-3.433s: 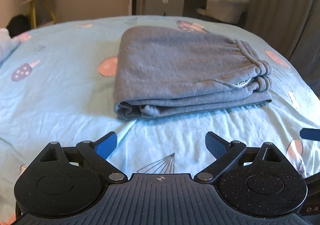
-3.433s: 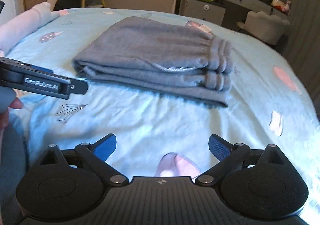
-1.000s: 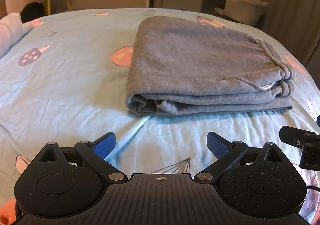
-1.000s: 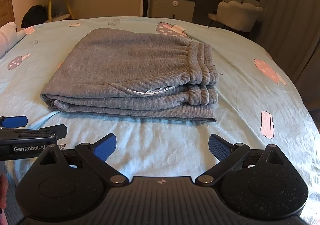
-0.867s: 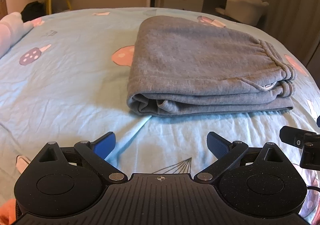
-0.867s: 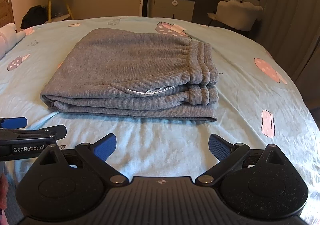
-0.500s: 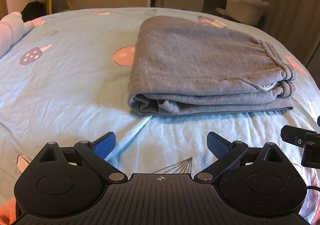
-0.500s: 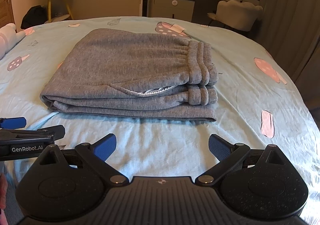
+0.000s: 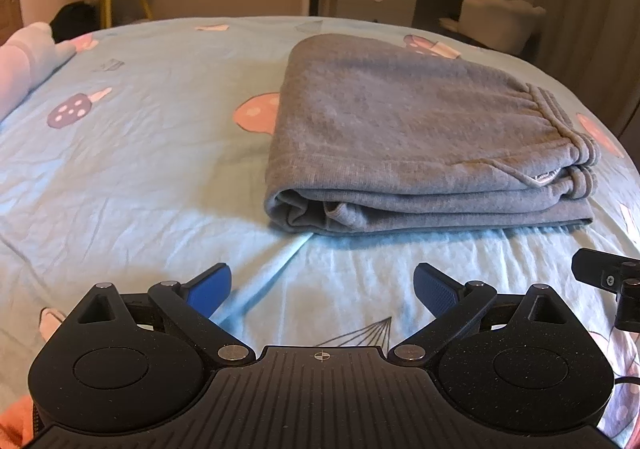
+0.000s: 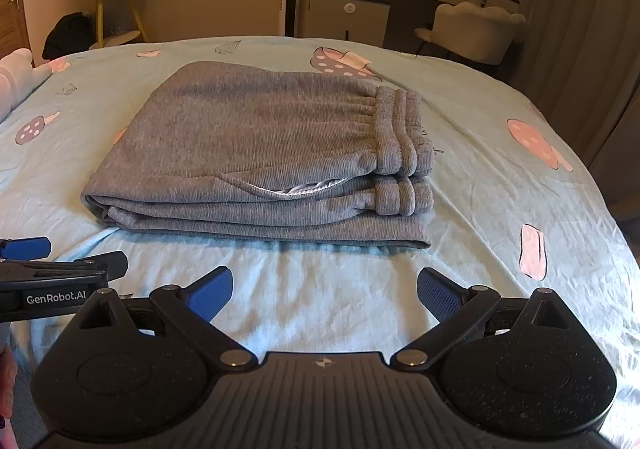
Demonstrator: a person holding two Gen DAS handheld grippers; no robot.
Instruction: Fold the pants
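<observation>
The grey pants [image 9: 408, 137] lie folded in a flat stack on the light blue bed sheet [image 9: 140, 169], waistband to the right. They also show in the right wrist view [image 10: 260, 153], where a white pocket lining peeks out at the front edge. My left gripper [image 9: 322, 287] is open and empty, held above the sheet short of the stack's near left corner. My right gripper [image 10: 324, 289] is open and empty, short of the stack's front edge. Neither touches the pants.
The sheet [image 10: 500, 177] carries mushroom prints. A pink and white pillow [image 9: 24, 65] lies at the far left. Beyond the bed stand a dresser [image 10: 352, 13], a padded chair [image 10: 476, 29] and a yellow side table [image 10: 112, 9]. Curtains hang at the right.
Almost nothing has moved over the last second. Compared with 3.4 s ago, both grippers have shifted so the folded pants sit more centred in each view.
</observation>
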